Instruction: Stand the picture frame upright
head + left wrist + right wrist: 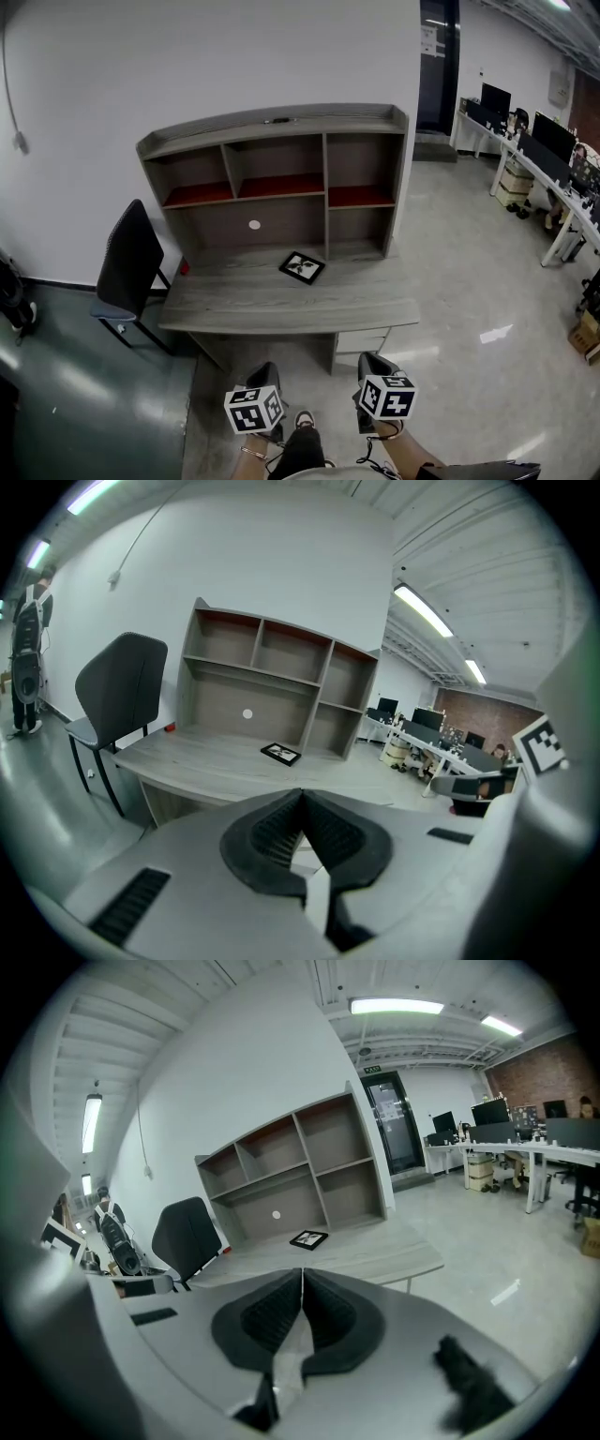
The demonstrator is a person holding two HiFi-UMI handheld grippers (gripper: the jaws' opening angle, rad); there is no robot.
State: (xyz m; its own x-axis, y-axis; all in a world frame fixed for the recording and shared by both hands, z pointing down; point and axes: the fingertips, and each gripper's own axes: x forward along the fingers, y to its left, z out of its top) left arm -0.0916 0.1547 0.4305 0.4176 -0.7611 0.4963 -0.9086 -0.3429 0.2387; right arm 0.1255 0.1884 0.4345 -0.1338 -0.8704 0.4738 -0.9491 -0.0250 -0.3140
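Picture frame (302, 267): black square, flat on grey woodgrain desk (234, 300). Left gripper (301, 803), right gripper (302, 1283): ribbed fingers together, empty.

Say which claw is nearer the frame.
Left, narrowly. Left claw is short of the desk, slightly left of the frame; right claw is equally short, farther right.

- I have the desk (234, 305) at 12 o'clock, with shelves (272, 127) on its back edge.
- The picture frame (302, 266) lies flat on the desk, before the shelves.
- A chair (127, 258) stands at the desk's 9 o'clock.
- My left gripper (266, 377) and right gripper (374, 366) sit side by side at 6 o'clock.
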